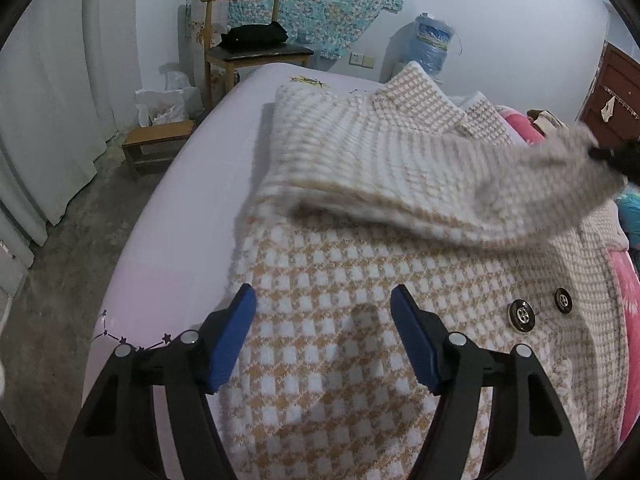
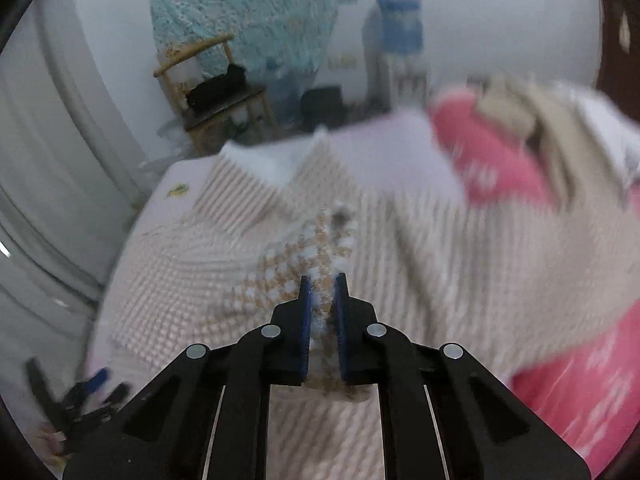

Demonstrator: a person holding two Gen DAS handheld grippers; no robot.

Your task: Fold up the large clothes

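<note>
A tan-and-white checked coat lies spread on the lilac bed sheet, with two black buttons at its right side. My left gripper hovers open over the coat's near left part, nothing pinched between its blue pads. One sleeve is lifted and stretched across the coat toward the right, where my right gripper holds its end. In the blurred right wrist view my right gripper is shut on a bunch of checked cloth. My left gripper shows at the lower left there.
A wooden chair with a black bag stands beyond the bed's far end, beside a water bottle on a dispenser. A pink quilt lies along the coat's right. A low stool, white curtains and bare floor are at the left.
</note>
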